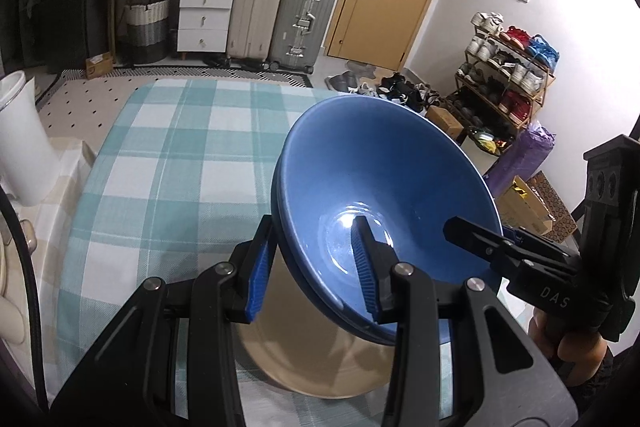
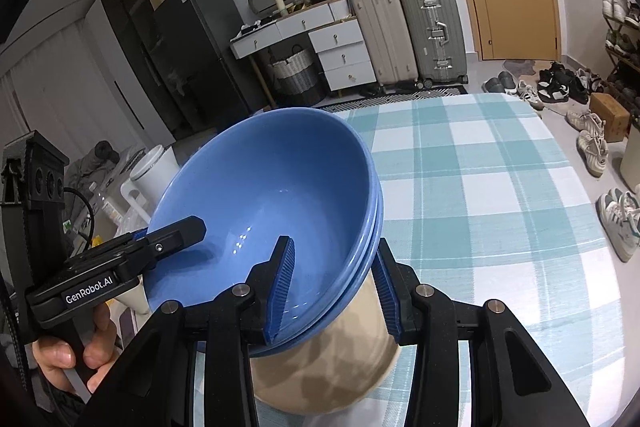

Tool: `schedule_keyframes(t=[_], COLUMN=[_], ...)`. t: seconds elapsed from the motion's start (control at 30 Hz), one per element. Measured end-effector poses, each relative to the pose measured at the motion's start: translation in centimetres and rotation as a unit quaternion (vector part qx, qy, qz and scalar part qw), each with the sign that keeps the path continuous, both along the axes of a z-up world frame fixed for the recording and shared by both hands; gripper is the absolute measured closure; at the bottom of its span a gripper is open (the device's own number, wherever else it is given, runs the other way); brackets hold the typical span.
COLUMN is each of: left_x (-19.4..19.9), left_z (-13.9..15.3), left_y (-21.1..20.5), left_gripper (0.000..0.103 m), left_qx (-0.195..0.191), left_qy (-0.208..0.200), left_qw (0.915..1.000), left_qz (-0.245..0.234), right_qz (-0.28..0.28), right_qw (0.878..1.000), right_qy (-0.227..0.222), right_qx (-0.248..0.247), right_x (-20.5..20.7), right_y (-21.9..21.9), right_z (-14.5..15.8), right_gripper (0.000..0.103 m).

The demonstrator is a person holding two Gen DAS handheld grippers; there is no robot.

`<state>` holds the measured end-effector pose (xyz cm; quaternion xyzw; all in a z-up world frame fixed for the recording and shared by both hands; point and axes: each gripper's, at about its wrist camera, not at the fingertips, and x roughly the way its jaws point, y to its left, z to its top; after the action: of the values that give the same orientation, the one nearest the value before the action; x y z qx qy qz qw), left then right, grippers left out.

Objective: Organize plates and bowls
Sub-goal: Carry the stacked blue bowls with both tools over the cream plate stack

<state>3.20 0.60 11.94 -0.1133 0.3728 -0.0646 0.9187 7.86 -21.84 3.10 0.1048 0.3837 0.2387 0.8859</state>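
Blue bowls [image 1: 384, 187], stacked and tilted, above a beige plate [image 1: 320, 359] on the checked worktop [image 1: 172, 155], left gripper [image 1: 312, 267] fingers clamped over the near rim, right gripper [image 2: 336, 287] fingers clamped over the opposite rim, suitcases [image 2: 404, 31] behind.

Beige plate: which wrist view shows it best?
Neither shows it whole. The left wrist view shows more of the beige plate, lying under the blue bowls. The right wrist view shows a smaller patch between the fingers.
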Motion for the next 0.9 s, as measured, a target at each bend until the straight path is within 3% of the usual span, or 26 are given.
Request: schedule_keyframes(t=[0.9], left_x=[5.0], left_z=[-8.0], left_y=[1.1], left_gripper=[0.068], left_qx=[0.008], left_qy=[0.042], left_qw=[0.999], left_qz=[0.013], right_qz=[0.004], right_qw=[0.998], right_qy=[0.02], right_qx=[-0.053], right_x=[1.9], right_y=[2.2], right_z=[-4.7], right_gripper=[0.063])
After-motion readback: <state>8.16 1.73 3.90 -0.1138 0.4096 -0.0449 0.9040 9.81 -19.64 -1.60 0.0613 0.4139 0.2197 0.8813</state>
